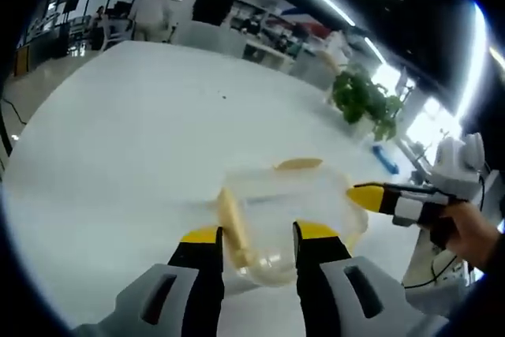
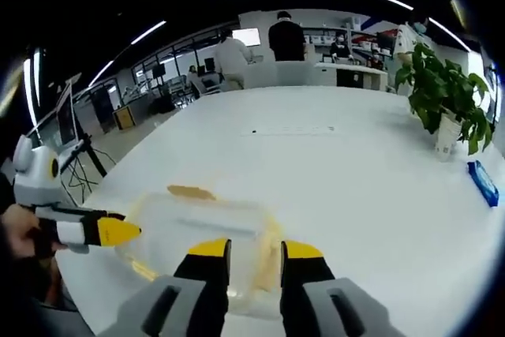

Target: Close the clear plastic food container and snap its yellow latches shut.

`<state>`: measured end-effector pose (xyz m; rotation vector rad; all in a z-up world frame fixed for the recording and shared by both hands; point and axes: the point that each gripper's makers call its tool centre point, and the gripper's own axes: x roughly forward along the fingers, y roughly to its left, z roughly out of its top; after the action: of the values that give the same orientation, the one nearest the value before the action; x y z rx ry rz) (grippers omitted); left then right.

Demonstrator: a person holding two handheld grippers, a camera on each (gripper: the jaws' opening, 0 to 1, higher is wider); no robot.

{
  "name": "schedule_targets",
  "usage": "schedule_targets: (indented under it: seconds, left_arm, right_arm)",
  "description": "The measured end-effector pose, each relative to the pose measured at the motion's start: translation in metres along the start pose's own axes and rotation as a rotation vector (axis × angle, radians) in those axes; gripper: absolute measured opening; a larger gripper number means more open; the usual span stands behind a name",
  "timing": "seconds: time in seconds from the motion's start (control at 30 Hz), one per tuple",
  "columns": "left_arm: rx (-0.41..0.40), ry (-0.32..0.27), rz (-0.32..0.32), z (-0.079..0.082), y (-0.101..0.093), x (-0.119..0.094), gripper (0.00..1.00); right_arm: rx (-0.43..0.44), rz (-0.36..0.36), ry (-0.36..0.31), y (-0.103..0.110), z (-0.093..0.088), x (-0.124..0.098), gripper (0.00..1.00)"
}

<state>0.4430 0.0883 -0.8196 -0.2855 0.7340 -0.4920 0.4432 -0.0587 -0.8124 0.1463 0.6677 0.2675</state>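
Observation:
A clear plastic container lies on the white table with its lid resting on top. Yellow latches stick out from its sides. In the left gripper view, my left gripper is open, its yellow-tipped jaws on either side of the container's near end. My right gripper reaches the container's right end from the right. In the right gripper view, my right gripper is open over the near side, and the left gripper touches the container's left edge.
A potted plant and a blue object sit near one table edge. People stand by desks beyond the far end. A hand holds the right gripper.

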Motion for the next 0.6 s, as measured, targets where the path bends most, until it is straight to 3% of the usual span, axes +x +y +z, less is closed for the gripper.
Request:
schedule_targets:
  seconds: [0.07,0.2,0.43,0.57,0.6]
  left_arm:
    - [0.001,0.002,-0.004,0.0002,0.0001,0.0004,0.33]
    - [0.001,0.011,-0.009,0.0,0.0,0.0001,0.32]
    - [0.008,0.035,-0.03,-0.0005,-0.0006,0.0006,0.31]
    - [0.062,0.062,-0.031,-0.001,-0.0048,0.0005,0.31]
    - [0.08,0.075,-0.034,-0.0017,-0.0054,0.0005,0.31]
  right_arm:
    - [-0.006,0.003,0.004,-0.0017,0.0004,0.0009,0.19]
    - [0.102,0.019,-0.002,-0.0021,-0.0019,0.0014,0.2]
    - [0.092,0.039,0.013,-0.0021,-0.0002,0.0045,0.22]
    - [0.084,0.09,0.081,-0.0019,-0.0022,0.0051,0.21]
    - [0.119,0.105,0.095,-0.0005,-0.0042,0.0049,0.2]
